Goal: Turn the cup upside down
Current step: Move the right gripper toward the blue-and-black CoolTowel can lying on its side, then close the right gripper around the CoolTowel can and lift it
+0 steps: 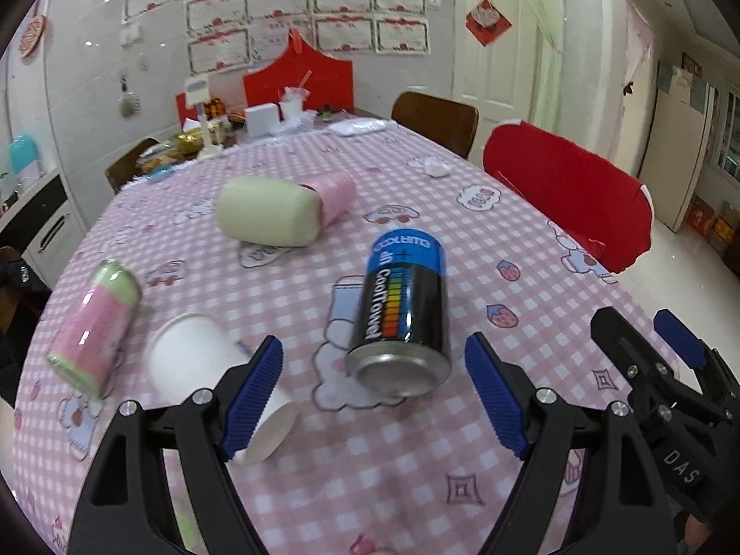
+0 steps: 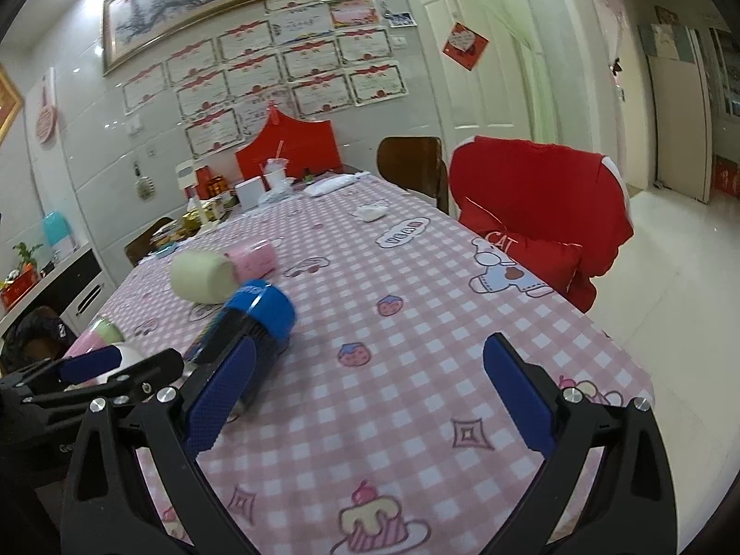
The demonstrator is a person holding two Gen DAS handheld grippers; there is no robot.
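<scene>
A white paper cup [image 1: 203, 360] lies on its side on the pink checked tablecloth [image 1: 370, 462], partly behind my left gripper's left finger [image 1: 254, 388]. My left gripper [image 1: 374, 393] is open and empty, just above the table, with the cup at its left and a black and blue can [image 1: 402, 319] between and beyond its fingers. My right gripper [image 2: 370, 397] is open and empty over the table's near right part; it also shows in the left wrist view [image 1: 647, 342]. In the right wrist view the cup [image 2: 125, 351] is mostly hidden behind the left gripper.
A pink and green can [image 1: 97, 323] lies at the left. A pale green cylinder [image 1: 268, 212] and a pink cup [image 1: 328, 194] lie farther back. A red-covered chair [image 1: 569, 194] stands at the table's right edge. Clutter [image 1: 259, 120] sits at the far end.
</scene>
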